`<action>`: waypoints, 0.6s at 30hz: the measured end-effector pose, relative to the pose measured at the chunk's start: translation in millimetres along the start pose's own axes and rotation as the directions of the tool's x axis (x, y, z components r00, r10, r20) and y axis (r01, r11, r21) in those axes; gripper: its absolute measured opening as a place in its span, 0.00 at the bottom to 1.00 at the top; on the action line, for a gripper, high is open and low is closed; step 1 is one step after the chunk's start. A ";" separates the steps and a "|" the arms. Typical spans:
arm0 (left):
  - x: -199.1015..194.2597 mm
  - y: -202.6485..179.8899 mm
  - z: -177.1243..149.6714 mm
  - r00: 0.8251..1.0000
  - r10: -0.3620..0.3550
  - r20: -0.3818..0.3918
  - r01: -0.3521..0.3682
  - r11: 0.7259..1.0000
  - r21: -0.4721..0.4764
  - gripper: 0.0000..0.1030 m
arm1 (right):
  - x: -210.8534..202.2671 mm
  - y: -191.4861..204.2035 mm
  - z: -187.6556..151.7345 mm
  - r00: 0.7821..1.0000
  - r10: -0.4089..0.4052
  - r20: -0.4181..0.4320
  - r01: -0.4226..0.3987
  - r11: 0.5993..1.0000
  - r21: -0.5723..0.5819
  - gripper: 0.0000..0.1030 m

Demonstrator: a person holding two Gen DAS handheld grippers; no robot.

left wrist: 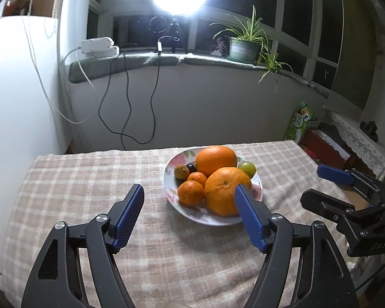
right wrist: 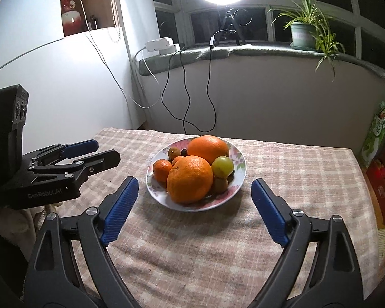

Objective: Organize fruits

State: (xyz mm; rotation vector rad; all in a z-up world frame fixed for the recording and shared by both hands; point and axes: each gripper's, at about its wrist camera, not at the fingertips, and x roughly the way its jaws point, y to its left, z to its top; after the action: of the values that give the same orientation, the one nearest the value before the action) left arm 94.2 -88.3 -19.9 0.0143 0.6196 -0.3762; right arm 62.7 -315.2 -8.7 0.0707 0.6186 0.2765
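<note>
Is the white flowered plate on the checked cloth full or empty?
Full. The white flowered plate holds two big oranges, small mandarins, a green fruit and brown ones.

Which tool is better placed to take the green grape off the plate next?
Probably the right tool: open and empty, with the round green grape on the floral plate's right side, unobstructed. From the left tool, also open, large oranges partly hide it.

A: Fruit status?
B: All heaped on the floral plate. Two big oranges, one at the near rim, one at the far rim.
A: Small items?
B: Two mandarins left of the near orange; green grape right of it; brown fruit at the plate's far-left edge.
</note>
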 end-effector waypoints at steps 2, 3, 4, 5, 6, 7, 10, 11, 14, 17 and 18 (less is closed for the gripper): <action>-5.2 -1.1 -2.4 1.000 0.009 0.007 -0.009 1.000 -0.002 0.77 | -5.2 1.6 -2.3 1.000 -0.016 0.006 0.016 1.000 -0.004 0.89; -8.1 -1.0 -4.2 1.000 0.012 0.009 -0.012 1.000 -0.007 0.77 | -7.2 2.0 -3.2 1.000 -0.023 0.008 0.023 1.000 -0.004 0.89; -10.8 -1.1 -5.8 1.000 0.015 0.011 -0.015 1.000 -0.013 0.78 | -9.5 2.7 -4.4 0.999 -0.030 0.011 0.030 1.000 -0.003 0.89; -12.7 -1.1 -7.3 1.000 0.017 0.013 -0.017 1.000 -0.017 0.78 | -11.9 3.1 -6.1 0.999 -0.037 0.015 0.037 0.999 0.000 0.89; -14.7 -1.7 -9.0 1.000 0.021 0.013 -0.020 1.000 -0.020 0.78 | -13.2 2.8 -7.3 0.999 -0.044 0.017 0.044 0.999 0.003 0.89; -16.5 -2.7 -10.6 1.000 0.024 0.013 -0.024 1.000 -0.020 0.78 | -15.2 2.7 -8.8 0.999 -0.050 0.020 0.050 0.999 0.008 0.89; -21.1 -5.9 -14.8 0.999 0.036 0.012 -0.036 0.999 -0.014 0.78 | -20.2 0.2 -13.0 0.998 -0.064 0.023 0.063 0.998 0.027 0.89; -22.5 -6.7 -16.0 0.999 0.036 0.011 -0.036 0.999 -0.016 0.78 | -22.4 -1.4 -14.3 0.997 -0.067 0.025 0.066 0.997 0.038 0.89; -25.6 -9.3 -18.7 0.999 0.042 0.011 -0.041 0.999 -0.014 0.78 | -28.1 -4.2 -16.2 0.997 -0.072 0.031 0.070 0.996 0.055 0.89; -27.3 -12.6 -21.2 0.999 0.048 0.009 -0.048 0.999 -0.003 0.78 | -31.0 -7.7 -16.4 0.996 -0.078 0.034 0.075 0.995 0.065 0.89; -27.7 -13.4 -21.9 0.999 0.047 0.008 -0.047 0.999 -0.002 0.78 | -32.0 -8.3 -16.2 0.996 -0.079 0.036 0.077 0.995 0.067 0.89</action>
State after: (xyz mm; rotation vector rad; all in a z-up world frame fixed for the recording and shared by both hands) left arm 56.4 -88.8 -20.7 0.0259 0.6106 -0.3302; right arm 30.3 -332.4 -5.1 0.1146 0.5909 0.1789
